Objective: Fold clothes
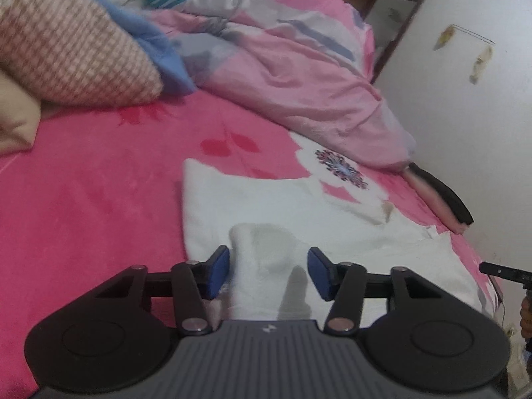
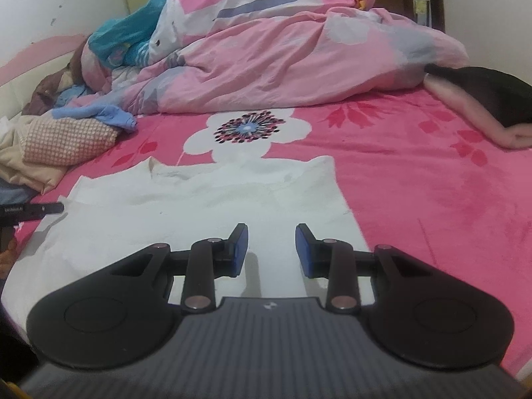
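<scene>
A white garment (image 1: 266, 199) lies spread flat on the pink flowered bedsheet (image 1: 99, 199). In the left wrist view, my left gripper (image 1: 267, 256) is low over the garment's near part. A raised hump of the white cloth (image 1: 262, 249) stands between its blue pads (image 1: 217, 272). The left pad touches the hump's side, while a shadowed gap shows at the right pad. In the right wrist view, my right gripper (image 2: 271, 232) hovers over the near edge of the garment (image 2: 199, 196). Its pads are a little apart, with nothing between them.
A crumpled pink duvet (image 2: 282, 56) fills the back of the bed. A checked pillow (image 1: 66, 50) and blue cloth (image 1: 159, 53) lie at one side. A person's arm in a black sleeve (image 2: 482, 113) rests on the sheet by the duvet. A white wall (image 1: 465, 116) borders the bed.
</scene>
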Action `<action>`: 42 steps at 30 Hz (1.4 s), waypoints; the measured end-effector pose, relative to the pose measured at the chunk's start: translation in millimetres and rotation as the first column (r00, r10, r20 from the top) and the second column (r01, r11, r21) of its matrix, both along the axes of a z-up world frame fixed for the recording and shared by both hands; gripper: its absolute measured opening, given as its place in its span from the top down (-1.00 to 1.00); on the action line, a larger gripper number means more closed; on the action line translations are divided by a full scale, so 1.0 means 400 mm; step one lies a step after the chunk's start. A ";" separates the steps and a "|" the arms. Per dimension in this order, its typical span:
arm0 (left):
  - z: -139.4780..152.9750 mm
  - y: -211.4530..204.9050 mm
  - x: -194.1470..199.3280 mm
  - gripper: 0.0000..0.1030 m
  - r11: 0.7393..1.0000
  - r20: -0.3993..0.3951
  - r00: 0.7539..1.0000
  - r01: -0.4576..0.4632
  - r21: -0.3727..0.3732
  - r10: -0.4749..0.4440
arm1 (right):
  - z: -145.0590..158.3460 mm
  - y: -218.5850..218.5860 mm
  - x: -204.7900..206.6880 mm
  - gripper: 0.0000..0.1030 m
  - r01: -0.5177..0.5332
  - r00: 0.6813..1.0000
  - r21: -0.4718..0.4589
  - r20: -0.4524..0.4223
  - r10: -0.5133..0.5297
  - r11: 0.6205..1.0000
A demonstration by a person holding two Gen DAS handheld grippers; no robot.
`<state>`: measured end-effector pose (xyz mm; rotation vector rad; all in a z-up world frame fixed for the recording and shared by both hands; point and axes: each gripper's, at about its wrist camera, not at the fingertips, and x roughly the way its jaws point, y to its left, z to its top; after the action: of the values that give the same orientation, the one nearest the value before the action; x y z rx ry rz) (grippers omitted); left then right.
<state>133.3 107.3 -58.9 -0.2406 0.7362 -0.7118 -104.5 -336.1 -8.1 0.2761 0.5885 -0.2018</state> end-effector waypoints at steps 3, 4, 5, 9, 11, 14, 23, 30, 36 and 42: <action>0.009 -0.006 -0.017 0.05 1.000 0.048 0.999 0.007 0.013 -0.008 | 0.009 -0.020 -0.003 0.41 0.009 1.000 0.002 0.022 -0.009 1.000; 0.012 -0.009 -0.023 0.05 1.000 0.062 0.998 0.015 0.016 -0.016 | 0.010 -0.033 0.001 0.41 0.007 1.000 0.000 0.022 -0.007 1.000; 0.013 -0.013 -0.027 0.05 1.000 0.069 0.997 0.024 0.015 -0.025 | 0.011 -0.046 0.005 0.39 0.004 1.000 -0.003 0.021 -0.004 1.000; 0.006 -0.026 -0.025 0.14 0.999 0.069 0.997 0.027 0.031 -0.029 | 0.007 -0.100 0.037 0.21 -0.011 1.000 -0.013 -0.001 0.011 1.000; 0.001 -0.026 -0.021 0.19 0.999 0.062 0.998 0.021 0.031 -0.022 | -0.002 -0.128 0.066 0.20 -0.020 1.000 -0.016 -0.017 0.020 1.000; -0.005 -0.026 -0.014 0.25 0.999 0.054 0.998 0.011 0.030 -0.013 | -0.026 -0.162 0.115 0.18 -0.044 0.998 0.010 -0.039 0.044 0.999; -0.009 -0.028 -0.012 0.52 0.999 0.071 0.997 -0.006 0.038 0.004 | -0.056 -0.149 0.162 0.94 -0.114 0.992 -0.009 -0.058 0.113 0.993; 0.015 -0.020 -0.025 0.80 0.998 0.114 0.992 -0.050 0.027 0.047 | 0.001 -0.127 0.112 0.96 -0.066 0.997 -0.080 0.037 0.069 0.995; 0.061 -0.018 -0.045 0.83 0.997 0.151 0.987 -0.066 0.032 0.060 | 0.041 -0.121 0.098 0.96 -0.045 0.996 -0.106 0.077 0.054 0.993; 0.125 -0.021 -0.038 0.84 0.997 0.196 0.979 -0.067 0.026 0.061 | 0.071 -0.125 0.101 0.97 -0.031 0.994 -0.120 0.100 0.043 0.992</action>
<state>118.2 98.8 -8.8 -0.1617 0.5504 -0.6515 -64.3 -386.1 20.2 0.1598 0.4772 -0.1847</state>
